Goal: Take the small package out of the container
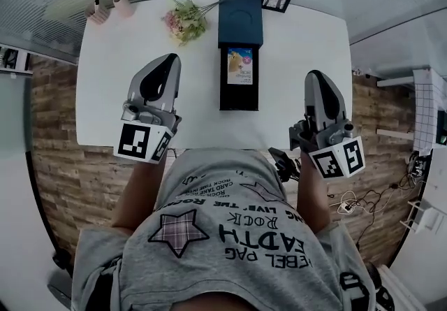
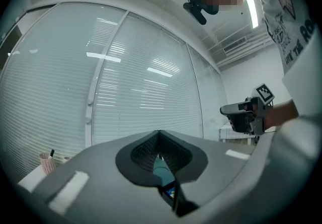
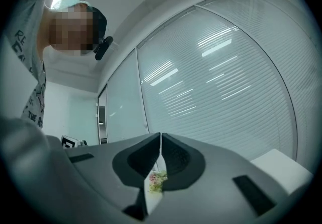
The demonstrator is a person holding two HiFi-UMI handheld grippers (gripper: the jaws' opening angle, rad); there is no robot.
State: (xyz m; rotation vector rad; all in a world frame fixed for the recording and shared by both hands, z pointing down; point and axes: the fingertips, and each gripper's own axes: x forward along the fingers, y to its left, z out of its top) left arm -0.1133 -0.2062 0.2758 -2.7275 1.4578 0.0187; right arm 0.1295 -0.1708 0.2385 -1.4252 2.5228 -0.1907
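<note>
Left tool (image 1: 170, 59), right tool (image 1: 313, 75): smooth rounded grey, jaws together

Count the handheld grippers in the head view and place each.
2. The left gripper hangs over the table left of the dark container; the right gripper hangs right of it, near the table's edge. None seems hidden.

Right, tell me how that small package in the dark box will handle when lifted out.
The package looks flat and small, so probably light and unlikely to roll. Its printed face may be smooth, perhaps slippery. It lies flat, close between the walls of the box, so its edges could be awkward to pinch.
</note>
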